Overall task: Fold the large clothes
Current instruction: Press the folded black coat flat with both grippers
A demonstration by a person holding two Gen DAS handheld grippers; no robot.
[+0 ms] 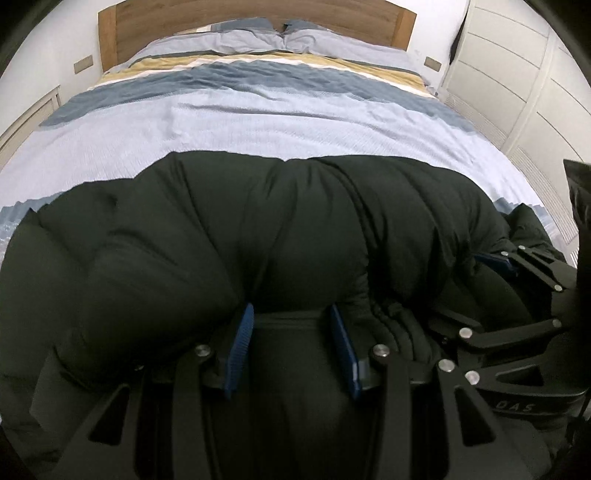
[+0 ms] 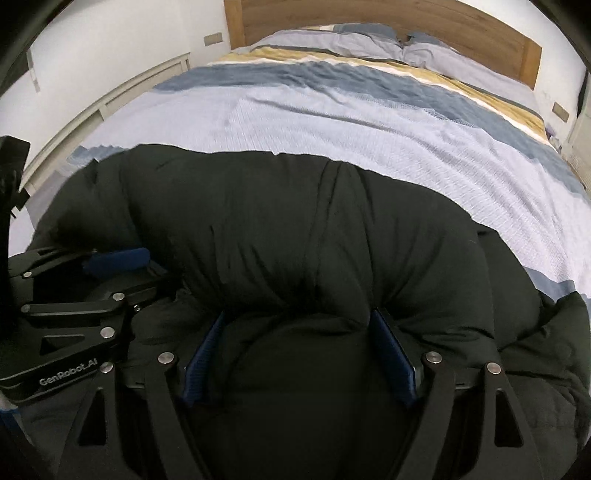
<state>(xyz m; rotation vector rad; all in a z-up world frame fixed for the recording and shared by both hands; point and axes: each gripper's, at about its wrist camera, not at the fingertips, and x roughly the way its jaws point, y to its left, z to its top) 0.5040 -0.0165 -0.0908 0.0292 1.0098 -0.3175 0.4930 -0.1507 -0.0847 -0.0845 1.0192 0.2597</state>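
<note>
Right wrist view is showing "GenRobot.AI" on the left gripper. Both the left and the right gripper are pinching bulges of the black puffer jacket, lying folded at the bed's near edge; beyond the jacket, open duvet is stretching to the wooden headboard.

Jacket lies on bed, at its near end. Pillows at 12 o'clock, headboard behind them. Left gripper at jacket's 6 o'clock edge, fabric betw. its fingers; right gripper just beside it at 3 o'clock, same edge
</note>
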